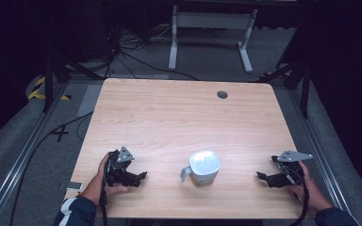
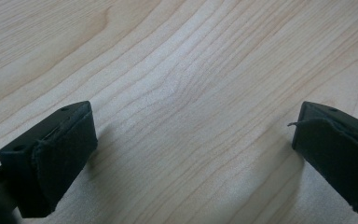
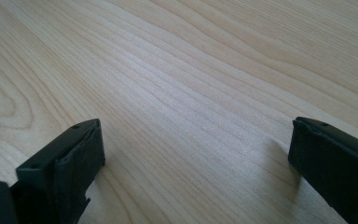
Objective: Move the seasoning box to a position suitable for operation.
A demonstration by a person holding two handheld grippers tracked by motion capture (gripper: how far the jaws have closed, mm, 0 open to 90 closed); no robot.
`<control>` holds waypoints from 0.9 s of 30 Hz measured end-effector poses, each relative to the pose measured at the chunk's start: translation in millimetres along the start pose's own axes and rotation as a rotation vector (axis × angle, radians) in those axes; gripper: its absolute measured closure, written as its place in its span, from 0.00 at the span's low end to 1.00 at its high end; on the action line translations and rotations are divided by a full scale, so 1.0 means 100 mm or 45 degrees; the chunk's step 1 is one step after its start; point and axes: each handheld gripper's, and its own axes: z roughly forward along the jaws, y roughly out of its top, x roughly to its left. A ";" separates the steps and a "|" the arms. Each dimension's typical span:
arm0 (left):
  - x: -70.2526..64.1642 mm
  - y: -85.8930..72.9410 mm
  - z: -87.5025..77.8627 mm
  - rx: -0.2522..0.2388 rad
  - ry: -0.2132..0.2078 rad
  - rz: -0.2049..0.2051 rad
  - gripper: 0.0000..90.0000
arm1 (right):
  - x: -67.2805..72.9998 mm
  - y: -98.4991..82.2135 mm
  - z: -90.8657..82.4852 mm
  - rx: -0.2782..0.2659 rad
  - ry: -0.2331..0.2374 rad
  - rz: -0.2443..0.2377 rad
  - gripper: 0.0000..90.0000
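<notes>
High view looks down on a pale wood-grain surface (image 1: pixel 169 117) with rounded corners and a small dark grommet (image 1: pixel 222 94) near its far edge, set on grey floor (image 1: pixel 23 141) strewn with cables in a dim room. Left gripper (image 1: pixel 139 176) and right gripper (image 1: pixel 260 177) rest low near the front edge, jaws spread wide, holding nothing. Between them sits a white lidded mug (image 1: pixel 202 168) with a grey handle.

High view above table (image 1: pixel 179 117), gripper views close, perhaps sharing its woodgrain
</notes>
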 end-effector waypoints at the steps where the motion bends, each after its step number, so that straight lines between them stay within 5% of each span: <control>1: 0.01 0.00 0.00 0.007 -0.008 0.009 0.00 | 0.00 0.00 0.00 0.000 -0.001 0.001 0.04; 13: 0.00 0.00 -0.02 0.003 -0.017 0.017 0.02 | 0.01 -0.02 -0.02 -0.001 -0.007 0.004 0.04; 21: 0.01 0.03 -0.09 -0.009 -0.043 0.018 0.34 | -0.01 -0.02 -0.02 -0.003 0.019 -0.023 0.04; 27: -0.01 0.09 -0.18 -0.083 -0.059 0.049 0.66 | -0.01 -0.02 -0.02 -0.003 0.019 -0.023 0.04</control>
